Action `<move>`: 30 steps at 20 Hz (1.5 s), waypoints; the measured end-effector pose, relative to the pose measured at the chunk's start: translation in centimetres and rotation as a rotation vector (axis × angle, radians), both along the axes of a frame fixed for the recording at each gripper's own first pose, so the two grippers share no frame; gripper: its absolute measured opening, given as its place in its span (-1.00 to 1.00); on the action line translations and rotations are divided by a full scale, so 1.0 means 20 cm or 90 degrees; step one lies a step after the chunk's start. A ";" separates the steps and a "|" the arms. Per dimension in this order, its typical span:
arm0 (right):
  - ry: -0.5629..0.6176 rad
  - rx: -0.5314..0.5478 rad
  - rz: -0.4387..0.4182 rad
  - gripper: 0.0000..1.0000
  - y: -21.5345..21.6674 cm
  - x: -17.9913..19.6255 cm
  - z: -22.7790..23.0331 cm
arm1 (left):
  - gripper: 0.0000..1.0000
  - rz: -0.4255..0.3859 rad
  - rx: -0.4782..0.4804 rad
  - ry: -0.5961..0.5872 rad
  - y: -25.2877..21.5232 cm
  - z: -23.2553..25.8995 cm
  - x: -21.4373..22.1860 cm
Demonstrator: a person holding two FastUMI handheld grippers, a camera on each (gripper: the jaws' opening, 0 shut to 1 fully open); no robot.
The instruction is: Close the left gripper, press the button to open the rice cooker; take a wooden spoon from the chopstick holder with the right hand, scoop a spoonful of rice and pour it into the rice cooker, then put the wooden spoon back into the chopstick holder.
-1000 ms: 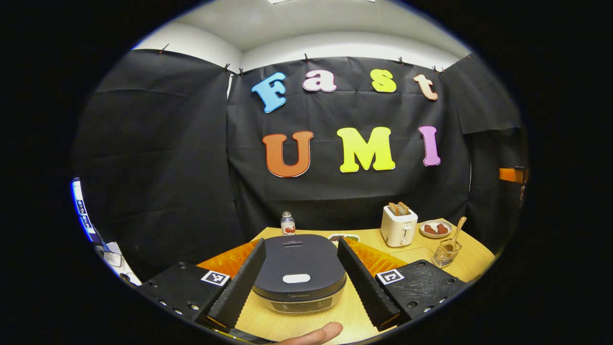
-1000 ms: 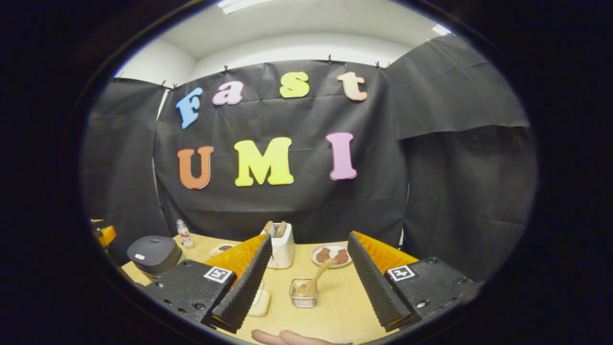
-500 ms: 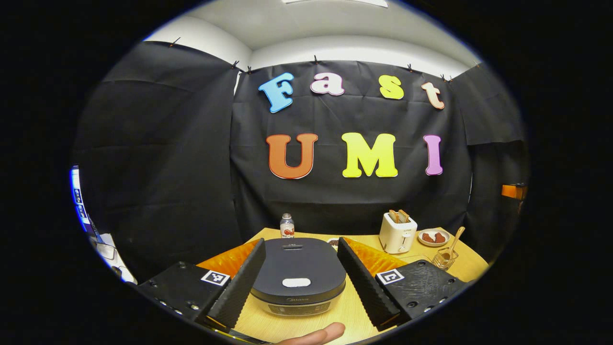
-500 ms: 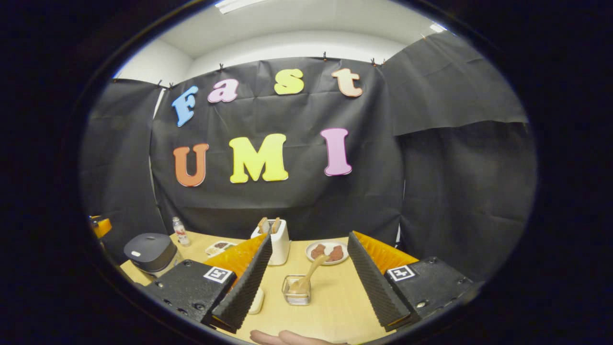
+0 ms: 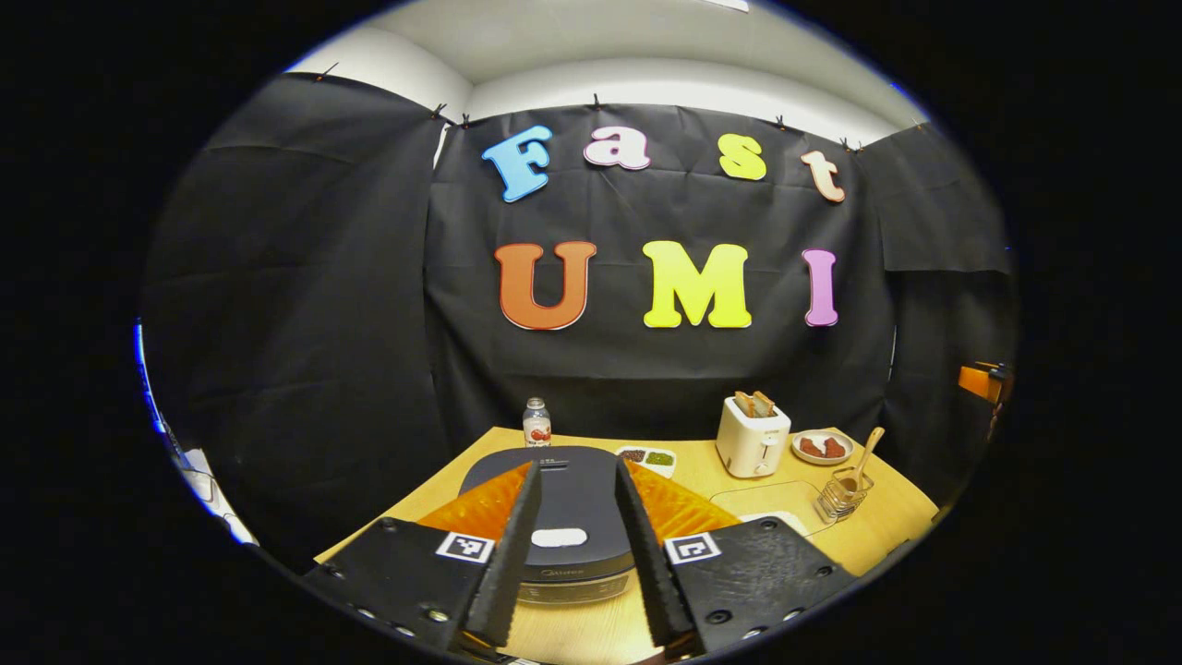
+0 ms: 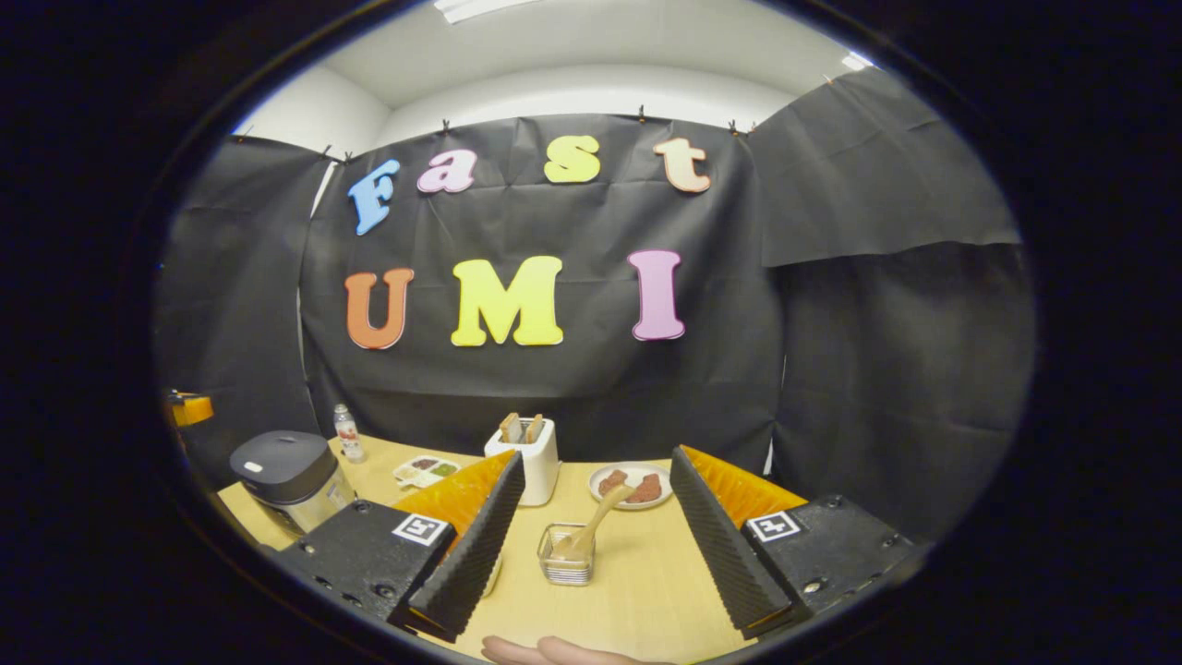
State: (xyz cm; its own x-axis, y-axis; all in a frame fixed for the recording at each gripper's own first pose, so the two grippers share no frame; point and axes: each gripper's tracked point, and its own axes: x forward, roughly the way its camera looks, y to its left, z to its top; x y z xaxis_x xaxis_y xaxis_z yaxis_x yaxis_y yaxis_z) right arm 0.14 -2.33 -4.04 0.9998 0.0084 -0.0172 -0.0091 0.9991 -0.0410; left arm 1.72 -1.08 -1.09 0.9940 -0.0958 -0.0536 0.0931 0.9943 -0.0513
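Observation:
The dark rice cooker [image 5: 572, 480] stands with its lid down on the wooden table [image 5: 886, 526], straight ahead of my left gripper [image 5: 577, 633]. The gripper's fingers frame the pale lid button [image 5: 559, 537] with a narrow gap and hold nothing. In the right gripper view the cooker [image 6: 282, 466] stands far left. The clear chopstick holder [image 6: 566, 565] holds the wooden spoon [image 6: 591, 526], its handle leaning right. My right gripper [image 6: 596, 610] stands wide open just before the holder, touching nothing. The left gripper view has the holder [image 5: 838, 496] and spoon [image 5: 863, 453] at the right.
A white toaster [image 6: 528, 457] with toast, a plate of brown food [image 6: 633, 486], a small bottle [image 6: 347, 432] and a divided dish [image 6: 425, 469] line the table's back. A pale flat container [image 5: 766, 503] lies between cooker and holder. A hand [image 6: 554, 651] shows at the bottom edge.
My left gripper's fingers have drawn much closer together over the cooker lid and it has shifted slightly. The right gripper stays wide open, drifting little before the holder.

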 end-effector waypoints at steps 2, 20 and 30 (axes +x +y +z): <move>-0.003 -0.004 0.001 1.00 0.00 0.00 0.00 | -0.43 0.009 0.007 0.019 0.02 -0.05 0.05; 0.019 -0.050 0.024 1.00 0.08 -0.10 0.02 | -1.00 0.056 0.002 0.282 0.07 -0.61 0.28; 0.021 -0.062 0.038 1.00 0.22 -0.29 0.09 | -1.00 0.072 0.017 0.378 0.08 -0.67 0.24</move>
